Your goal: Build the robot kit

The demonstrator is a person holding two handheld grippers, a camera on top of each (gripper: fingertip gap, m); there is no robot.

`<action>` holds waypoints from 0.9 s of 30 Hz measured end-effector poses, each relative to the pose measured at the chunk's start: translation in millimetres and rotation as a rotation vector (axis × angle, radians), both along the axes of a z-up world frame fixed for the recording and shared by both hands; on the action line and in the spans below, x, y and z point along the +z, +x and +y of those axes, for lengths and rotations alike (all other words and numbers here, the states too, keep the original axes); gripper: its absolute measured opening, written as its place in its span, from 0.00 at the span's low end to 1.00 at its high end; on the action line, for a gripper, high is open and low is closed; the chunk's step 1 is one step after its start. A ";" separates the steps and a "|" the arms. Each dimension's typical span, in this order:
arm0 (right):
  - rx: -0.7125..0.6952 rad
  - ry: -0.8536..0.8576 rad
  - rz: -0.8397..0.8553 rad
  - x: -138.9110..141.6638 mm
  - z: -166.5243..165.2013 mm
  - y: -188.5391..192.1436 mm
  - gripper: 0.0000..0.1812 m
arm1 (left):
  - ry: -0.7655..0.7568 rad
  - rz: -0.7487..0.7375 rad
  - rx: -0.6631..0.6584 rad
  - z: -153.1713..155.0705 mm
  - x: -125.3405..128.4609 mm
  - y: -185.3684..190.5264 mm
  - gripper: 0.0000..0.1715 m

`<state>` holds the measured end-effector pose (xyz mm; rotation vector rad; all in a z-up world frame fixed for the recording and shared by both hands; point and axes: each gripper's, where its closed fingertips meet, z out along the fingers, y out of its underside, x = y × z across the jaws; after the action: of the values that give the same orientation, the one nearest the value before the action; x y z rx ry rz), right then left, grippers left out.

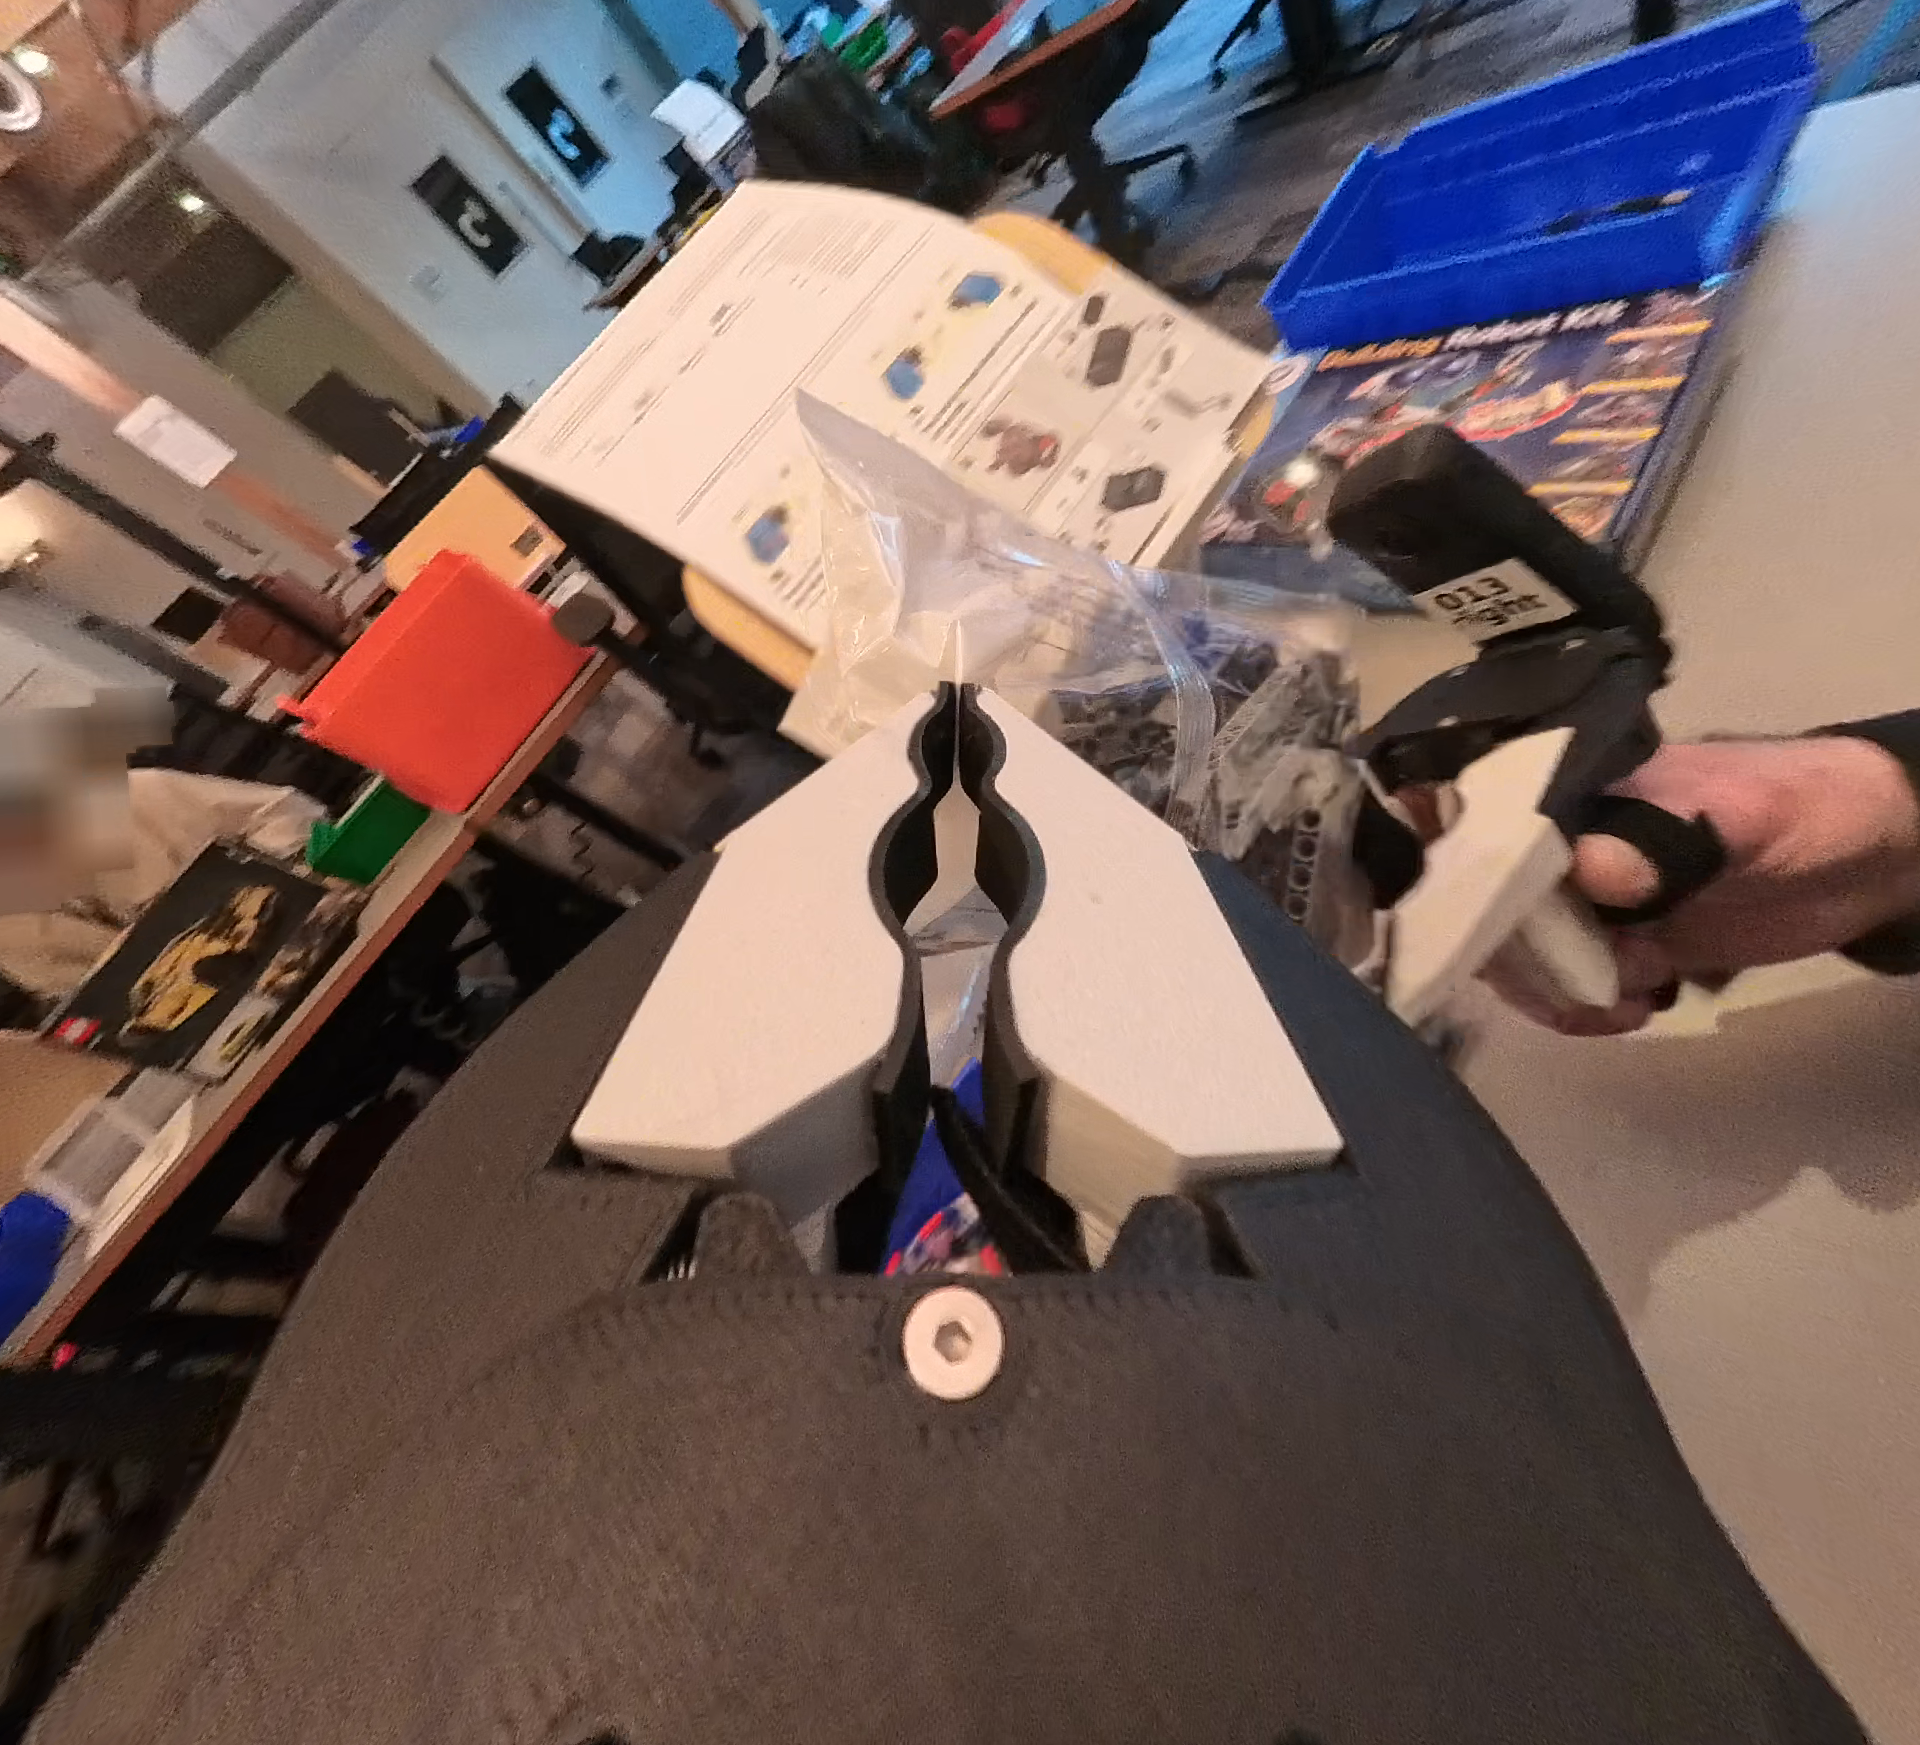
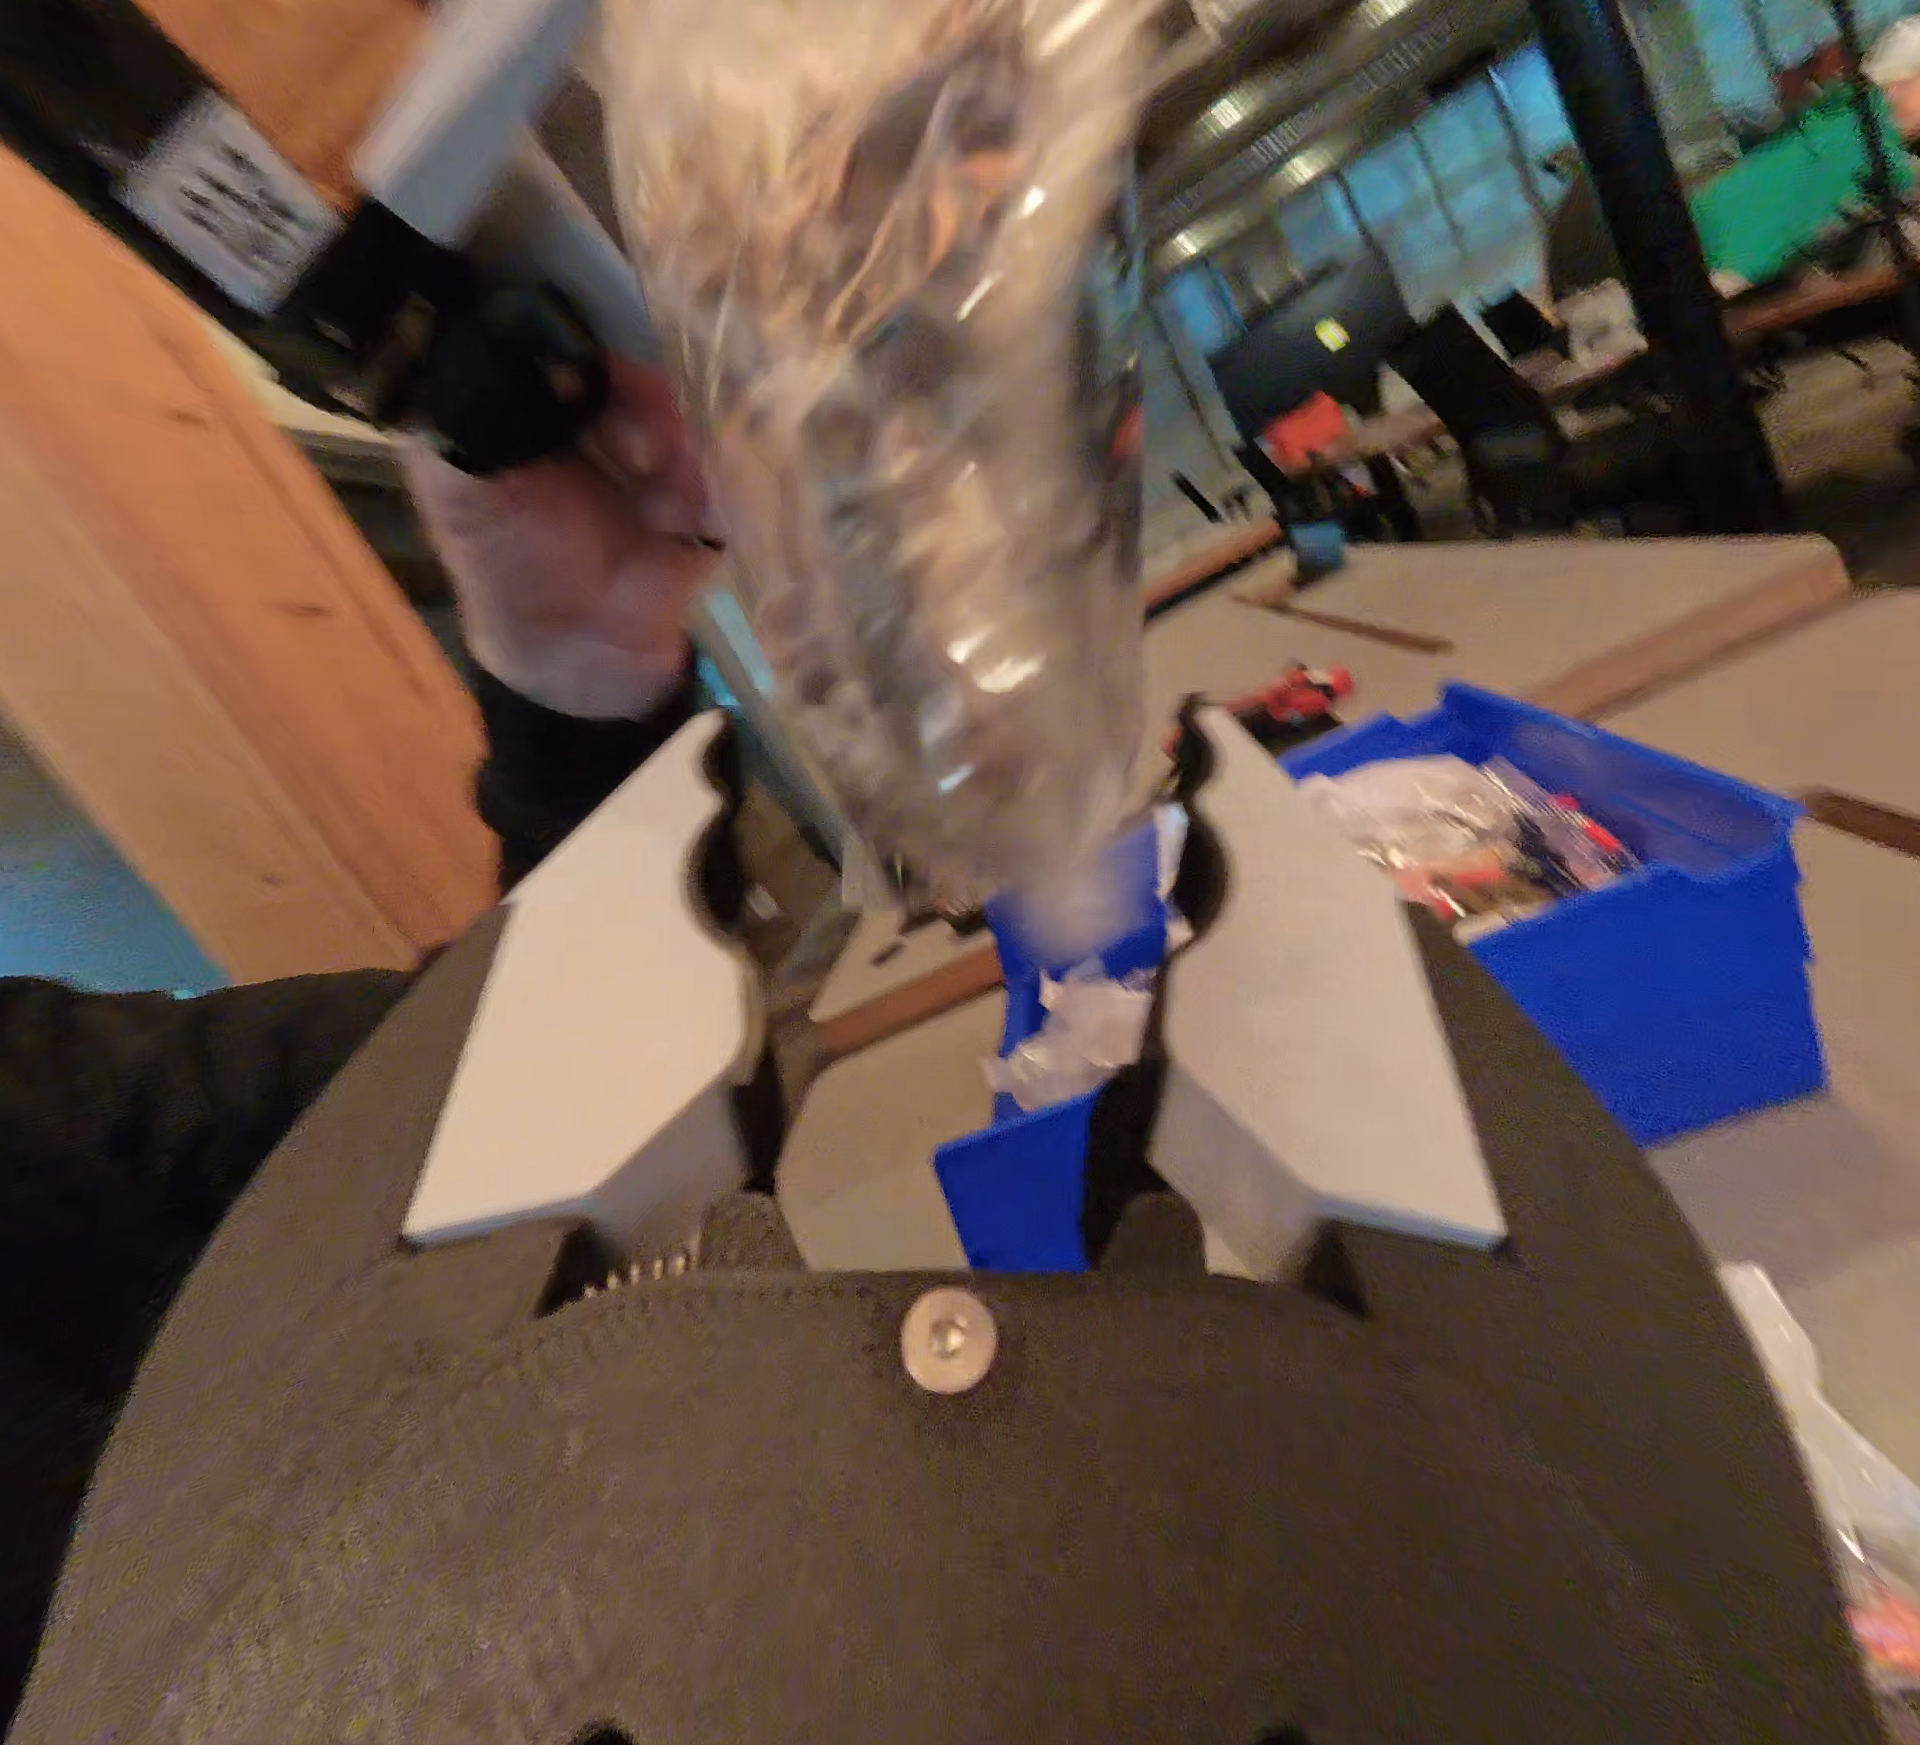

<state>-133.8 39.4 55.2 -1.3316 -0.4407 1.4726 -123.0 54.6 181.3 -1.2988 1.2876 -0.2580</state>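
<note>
In the left wrist view my left gripper (image 1: 956,698) is shut on the edge of a clear plastic bag (image 1: 1039,594) that holds small grey and black parts. It holds the bag up above the table. My right gripper (image 1: 1382,812), held by a hand (image 1: 1766,854), sits at the bag's far end. In the right wrist view my right gripper (image 2: 956,750) is open, its jaws wide apart. The blurred bag (image 2: 883,345) hangs down between its fingertips. The left gripper's grey finger (image 2: 468,85) shows at the upper left, by the other hand (image 2: 561,563).
A printed instruction sheet (image 1: 883,345), a colourful kit box (image 1: 1507,417) and a blue bin (image 1: 1558,168) stand behind the bag on the pale table (image 1: 1818,448). Below the right gripper are two blue bins (image 2: 1662,968) (image 2: 1029,1186) with bags inside. A red bin (image 1: 447,677) sits on a neighbouring table. Spacing between my two grippers at the tips: around 12 cm.
</note>
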 end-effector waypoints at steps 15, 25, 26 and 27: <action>-0.108 -0.245 -0.548 -112.8 -1.3 173.0 0.09 | -0.381 0.134 -0.056 22.7 -178.9 105.9 0.00; -0.093 -0.554 -0.783 -208.3 -1.1 207.8 0.08 | -0.417 0.256 0.048 48.1 -193.1 33.3 0.07; -0.104 -0.569 -0.794 -212.9 0.1 208.9 0.08 | -0.403 0.275 0.072 51.8 -187.4 14.3 0.07; -0.124 -0.580 -0.806 -215.2 2.1 211.1 0.10 | -0.402 0.301 0.091 54.0 -184.0 -5.4 0.07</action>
<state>77.3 41.5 -160.1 -2.3791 -0.4324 0.9287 -128.4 108.6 -2.7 -1.7873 1.4721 -0.2733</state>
